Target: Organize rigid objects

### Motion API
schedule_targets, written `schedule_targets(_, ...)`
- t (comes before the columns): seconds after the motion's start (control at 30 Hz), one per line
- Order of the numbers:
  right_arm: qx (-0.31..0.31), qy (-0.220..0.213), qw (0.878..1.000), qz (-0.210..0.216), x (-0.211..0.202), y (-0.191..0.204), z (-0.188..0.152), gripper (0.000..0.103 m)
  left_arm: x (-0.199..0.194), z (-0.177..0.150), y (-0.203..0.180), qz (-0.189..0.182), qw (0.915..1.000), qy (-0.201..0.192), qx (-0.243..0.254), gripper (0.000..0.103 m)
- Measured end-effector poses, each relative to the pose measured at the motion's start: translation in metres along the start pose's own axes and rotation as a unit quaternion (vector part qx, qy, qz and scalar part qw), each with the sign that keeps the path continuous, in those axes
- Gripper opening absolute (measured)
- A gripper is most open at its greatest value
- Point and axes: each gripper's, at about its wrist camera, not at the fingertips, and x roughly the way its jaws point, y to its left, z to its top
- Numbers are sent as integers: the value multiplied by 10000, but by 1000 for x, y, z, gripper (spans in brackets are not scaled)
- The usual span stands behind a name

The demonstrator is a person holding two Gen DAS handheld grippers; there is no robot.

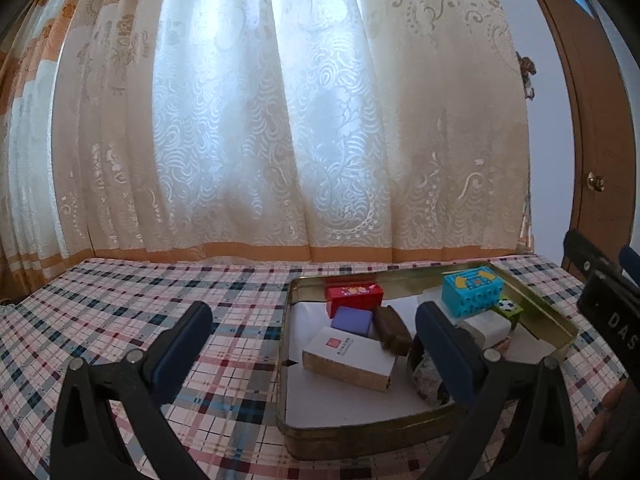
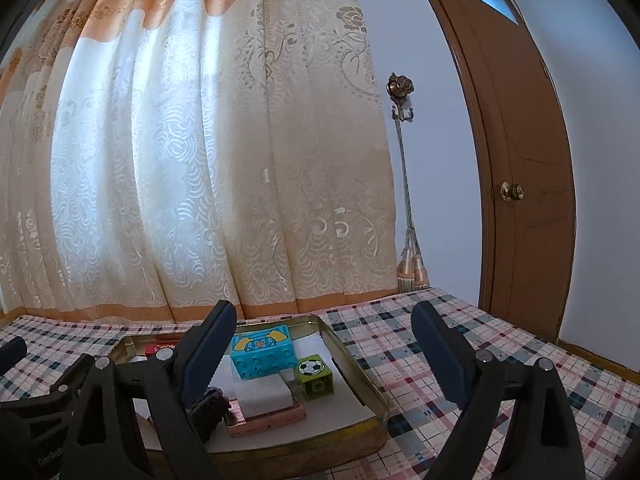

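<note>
A shallow gold tin tray point(image 1: 544, 312) point(image 2: 360, 376) lies on the plaid tablecloth. It holds a red block point(image 1: 354, 296), a purple block point(image 1: 352, 320), a brown bar point(image 1: 394, 330), a white box with a cork-like side point(image 1: 348, 358), a cyan toy brick point(image 1: 472, 286) point(image 2: 262, 354), a green football cube point(image 1: 508, 310) point(image 2: 316, 374) and a white block point(image 2: 264, 396) on a pink piece point(image 2: 266, 420). My left gripper point(image 1: 314, 320) is open, above the tray's near left part, holding nothing. My right gripper point(image 2: 324, 330) is open over the tray's right rim, also empty.
The plaid table point(image 1: 140, 320) runs back to a cream and orange curtain point(image 1: 260, 140). A brown door point(image 2: 520, 180) stands at the right, with a tassel cord point(image 2: 412, 260) beside the curtain. The right gripper's body point(image 1: 608, 304) shows at the left view's edge.
</note>
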Motion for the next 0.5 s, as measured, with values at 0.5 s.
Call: schedule_targets(0.5, -85, -24, 10000, 46, 0, 3, 0, 91, -5, -1, -8, -290, 9996, 48, 59, 103)
